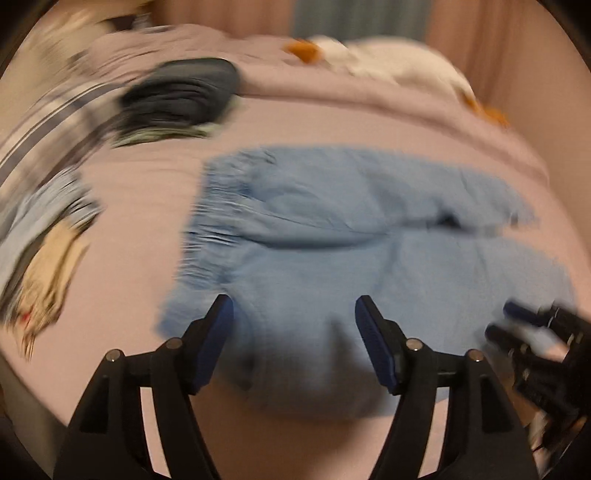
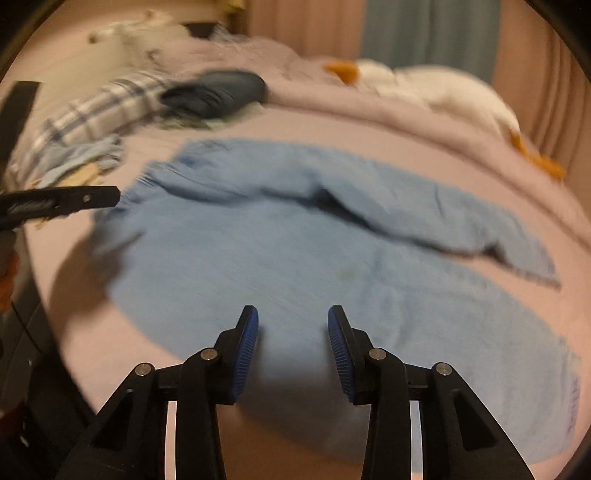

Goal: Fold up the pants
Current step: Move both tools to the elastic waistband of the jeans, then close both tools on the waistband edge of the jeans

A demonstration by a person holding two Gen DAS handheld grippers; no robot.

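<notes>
Light blue pants [image 1: 332,236] lie spread on a pink bedsheet, waistband to the left, both legs running right. The same pants [image 2: 280,236] fill the right wrist view, the far leg creased over itself. My left gripper [image 1: 294,314] hovers open above the near edge of the pants with nothing between its blue pads. My right gripper [image 2: 293,325] is also open above the near leg, jaws narrower, pads touching no cloth. The right gripper [image 1: 517,325] shows blurred at the right edge of the left wrist view. The left gripper [image 2: 92,197] pokes in at the left of the right wrist view.
A pile of clothes sits at the back left: a dark folded garment [image 1: 184,92], plaid cloth [image 2: 103,103] and a blue and beige heap [image 1: 48,229]. A white and orange plush toy [image 2: 443,92] lies on a bunched blanket [image 1: 369,85] behind. Curtains [image 2: 424,29] hang behind the bed.
</notes>
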